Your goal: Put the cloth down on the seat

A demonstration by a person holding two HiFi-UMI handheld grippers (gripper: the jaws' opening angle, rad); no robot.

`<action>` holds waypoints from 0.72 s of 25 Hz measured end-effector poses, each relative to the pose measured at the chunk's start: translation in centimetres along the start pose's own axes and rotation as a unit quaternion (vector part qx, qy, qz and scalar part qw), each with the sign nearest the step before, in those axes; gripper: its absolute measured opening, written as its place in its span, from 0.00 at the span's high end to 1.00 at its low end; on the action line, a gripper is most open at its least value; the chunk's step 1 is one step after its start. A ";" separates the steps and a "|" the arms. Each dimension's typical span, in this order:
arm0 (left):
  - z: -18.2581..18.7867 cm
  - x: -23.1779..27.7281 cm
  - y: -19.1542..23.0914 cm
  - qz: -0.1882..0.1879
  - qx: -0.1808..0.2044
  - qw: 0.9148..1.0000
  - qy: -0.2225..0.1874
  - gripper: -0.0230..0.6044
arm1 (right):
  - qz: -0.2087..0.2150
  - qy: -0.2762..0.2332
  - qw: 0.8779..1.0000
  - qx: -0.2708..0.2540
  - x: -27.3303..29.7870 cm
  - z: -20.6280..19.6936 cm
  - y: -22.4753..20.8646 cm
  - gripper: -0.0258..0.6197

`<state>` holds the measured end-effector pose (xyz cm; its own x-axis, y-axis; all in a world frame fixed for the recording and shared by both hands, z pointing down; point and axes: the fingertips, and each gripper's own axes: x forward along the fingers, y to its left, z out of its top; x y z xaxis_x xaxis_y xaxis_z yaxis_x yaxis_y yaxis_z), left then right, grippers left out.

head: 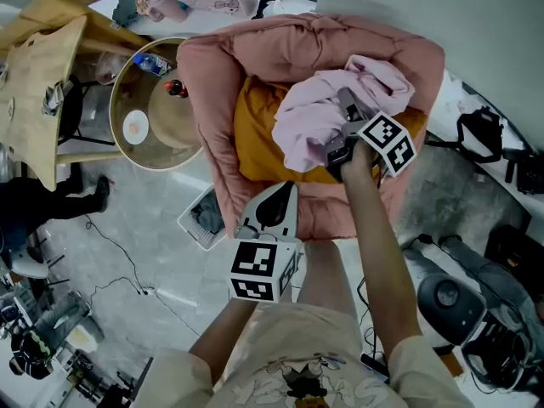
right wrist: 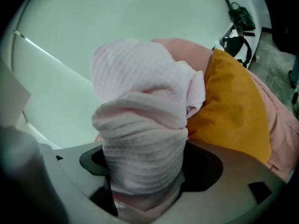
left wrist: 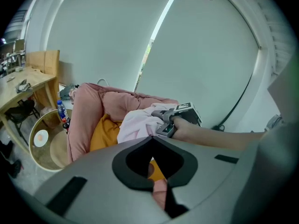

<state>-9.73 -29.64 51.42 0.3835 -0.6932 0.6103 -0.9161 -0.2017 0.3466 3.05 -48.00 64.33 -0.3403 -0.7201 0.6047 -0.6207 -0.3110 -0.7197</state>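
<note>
The pink padded seat [head: 255, 49] sits at 12 o'clock in the head view, with an orange cushion [head: 255, 147] inside it. The pale pink cloth [head: 310, 117] is heaped on the cushion's 2 o'clock side. The right hand-held gripper [head: 348, 109] is released, with cloth bunched between its wide jaws. The left hand-held gripper [head: 285, 192], at the seat's 6 o'clock edge, is clenched and empty.

We're seeing the cloth [right wrist: 140, 125] in a soft, pale pink waffle weave, ribbed and matt. The seat [head: 255, 49] is puffy pink fabric, dull and creased, and its cushion [head: 255, 143] is mustard cloth with a fine nap. The left tongs [head: 285, 191] and right tongs [head: 348, 107] wear smooth, matt grey plastic. There's a bare wooden counter [head: 34, 83] and a smooth, stone-patterned floor [head: 144, 228].
</note>
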 end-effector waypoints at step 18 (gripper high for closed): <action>-0.1 -2.1 -2.7 -0.011 0.009 1.000 -0.012 0.96 | 0.028 0.011 0.999 0.024 -5.7 -1.6 -1.3 0.33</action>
<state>-8.06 -27.60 49.25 0.4013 -0.7049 0.5849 -0.9094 -0.2303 0.3464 4.69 -42.50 62.38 -0.3899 -0.7232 0.5700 -0.5663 -0.2998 -0.7678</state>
